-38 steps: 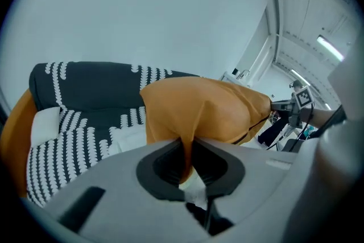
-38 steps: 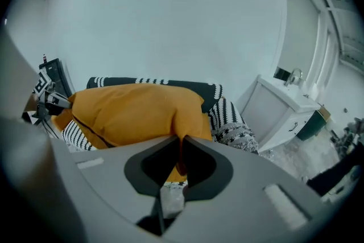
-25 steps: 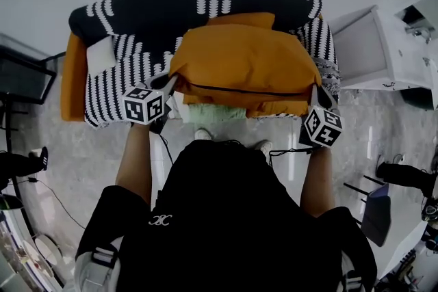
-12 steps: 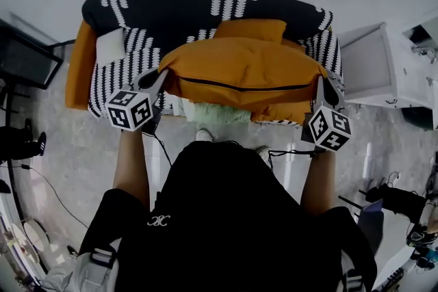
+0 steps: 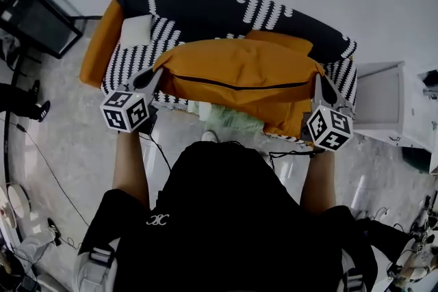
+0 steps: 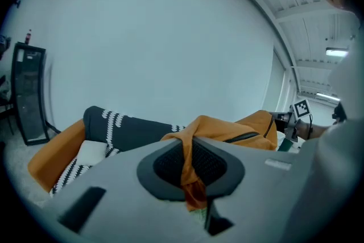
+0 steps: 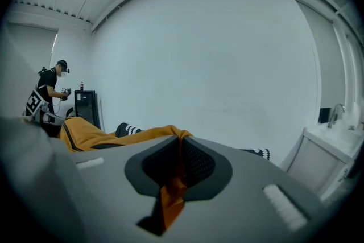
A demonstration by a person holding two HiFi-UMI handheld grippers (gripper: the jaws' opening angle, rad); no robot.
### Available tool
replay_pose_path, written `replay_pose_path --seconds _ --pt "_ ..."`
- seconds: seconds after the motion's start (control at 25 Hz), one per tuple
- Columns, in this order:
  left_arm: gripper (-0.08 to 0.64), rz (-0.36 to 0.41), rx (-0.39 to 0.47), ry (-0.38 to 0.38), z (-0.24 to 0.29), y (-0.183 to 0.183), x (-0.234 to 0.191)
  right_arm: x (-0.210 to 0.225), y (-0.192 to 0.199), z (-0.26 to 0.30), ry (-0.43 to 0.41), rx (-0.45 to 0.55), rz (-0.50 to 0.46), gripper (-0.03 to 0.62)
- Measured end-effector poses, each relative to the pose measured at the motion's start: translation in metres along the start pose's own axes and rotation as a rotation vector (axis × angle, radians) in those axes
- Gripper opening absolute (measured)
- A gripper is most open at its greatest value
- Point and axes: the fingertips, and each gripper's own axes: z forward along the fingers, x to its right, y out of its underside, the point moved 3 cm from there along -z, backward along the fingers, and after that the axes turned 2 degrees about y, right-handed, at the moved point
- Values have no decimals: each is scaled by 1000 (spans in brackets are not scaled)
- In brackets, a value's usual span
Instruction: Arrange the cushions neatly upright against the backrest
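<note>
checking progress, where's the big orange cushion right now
Head view, centre: the big orange cushion is held over the striped sofa, its two near corners pinched by the left gripper and right gripper.

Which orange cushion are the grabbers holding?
The big orange cushion with the dark zip, pinched by the left gripper and right gripper. The smaller orange cushion lies behind it.

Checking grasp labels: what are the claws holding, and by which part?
Both hold the large orange cushion: left claw pinches its left corner fabric, right claw its right corner.
</note>
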Motion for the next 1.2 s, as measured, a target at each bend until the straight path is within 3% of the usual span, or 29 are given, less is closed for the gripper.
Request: replay_pose_path --seconds 0.52,0.8,0.96,1.2 --pt "29 -62 124 -297 -112 -12 -65 -126 -34 93 -299 13 -48 26" --pt "29 -147 160 -464 -165 -4 -110 -220 -45 155 -469 -22 -86 26" --pt "29 -156 159 -501 -176 -3 -133 -255 -40 186 -515 -40 -79 26" --pt "29 -155 119 -520 -180 -20 -202 -320 -32 249 -529 -83 -105 26"
